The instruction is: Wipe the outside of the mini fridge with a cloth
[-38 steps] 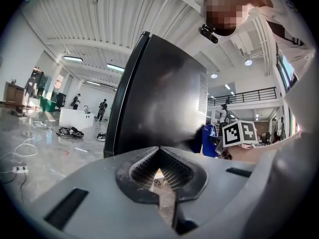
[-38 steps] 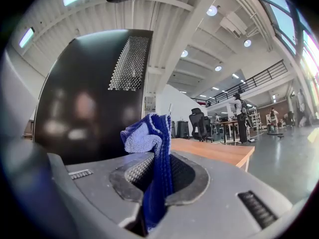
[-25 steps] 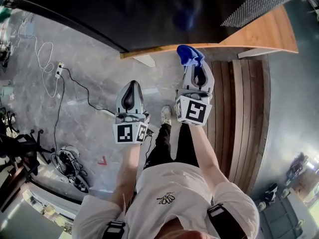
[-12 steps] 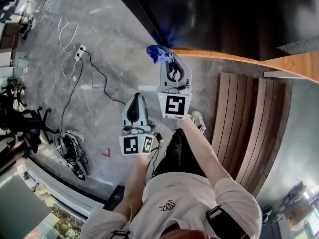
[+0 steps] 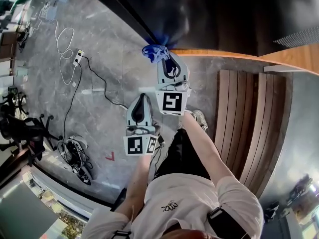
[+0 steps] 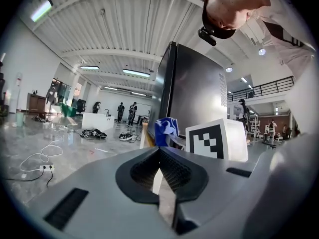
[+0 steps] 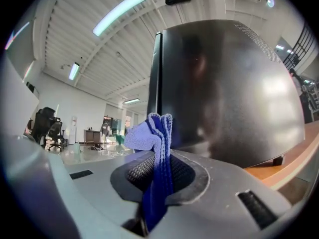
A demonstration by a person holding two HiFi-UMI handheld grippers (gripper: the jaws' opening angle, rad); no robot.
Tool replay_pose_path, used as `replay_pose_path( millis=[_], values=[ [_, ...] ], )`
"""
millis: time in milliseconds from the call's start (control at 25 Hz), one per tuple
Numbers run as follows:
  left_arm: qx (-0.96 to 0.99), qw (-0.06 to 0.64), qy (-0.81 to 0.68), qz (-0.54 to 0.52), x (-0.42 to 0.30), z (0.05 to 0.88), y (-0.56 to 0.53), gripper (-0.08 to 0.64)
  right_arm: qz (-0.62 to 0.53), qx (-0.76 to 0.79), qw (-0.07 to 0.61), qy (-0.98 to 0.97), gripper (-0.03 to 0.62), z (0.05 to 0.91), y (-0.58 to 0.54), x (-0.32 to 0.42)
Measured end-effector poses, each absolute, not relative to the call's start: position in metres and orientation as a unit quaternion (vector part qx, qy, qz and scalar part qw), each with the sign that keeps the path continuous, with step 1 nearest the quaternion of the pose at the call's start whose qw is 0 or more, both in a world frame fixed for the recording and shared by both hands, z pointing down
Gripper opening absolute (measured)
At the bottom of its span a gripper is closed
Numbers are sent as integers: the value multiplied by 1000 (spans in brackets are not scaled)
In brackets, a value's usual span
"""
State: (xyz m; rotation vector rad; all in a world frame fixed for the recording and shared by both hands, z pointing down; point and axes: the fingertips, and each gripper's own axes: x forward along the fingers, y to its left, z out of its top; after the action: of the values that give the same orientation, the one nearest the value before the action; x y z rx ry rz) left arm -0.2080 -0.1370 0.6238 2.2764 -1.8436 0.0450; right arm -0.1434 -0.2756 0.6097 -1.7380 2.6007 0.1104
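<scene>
Fridge [image 5: 209, 14] is the black box across the top of the head view, standing on a wooden platform [image 5: 281, 59]. In the right gripper view its dark side panel [image 7: 224, 93] fills the frame dead ahead, with the vertical corner edge at left.

Right gripper [image 5: 167, 59] is up at the fridge's lower corner, jaws clamped on the blue cloth [image 5: 153, 51]. The cloth [image 7: 152, 133] is pinched between the pads and bunches out past the tips. I can't confirm it touches the panel; it looks just short of it or barely on it.

Left gripper [image 5: 142, 97] hangs lower and further back, well off the fridge. Its jaws are closed together with nothing in them [image 6: 160, 156].

My read: wiping step, at the corner, start or end of a stroke. Next move needs the bunched cloth pressed flat on the panel and dragged along it with steady contact, grip kept tight so the cloth doesn't slip out.
</scene>
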Motion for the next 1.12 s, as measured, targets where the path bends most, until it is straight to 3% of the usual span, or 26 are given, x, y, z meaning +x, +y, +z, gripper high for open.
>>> replay_pose_path(
  millis=[480, 1120],
  values=[
    [814, 119, -569, 10, -137, 628, -164, 5, -1, -654, 21, 756, 62, 614, -276, -1],
    [840, 106, -531, 20, -59, 613, -199, 5, -28, -751, -44, 658, 63, 633, -271, 186]
  ],
)
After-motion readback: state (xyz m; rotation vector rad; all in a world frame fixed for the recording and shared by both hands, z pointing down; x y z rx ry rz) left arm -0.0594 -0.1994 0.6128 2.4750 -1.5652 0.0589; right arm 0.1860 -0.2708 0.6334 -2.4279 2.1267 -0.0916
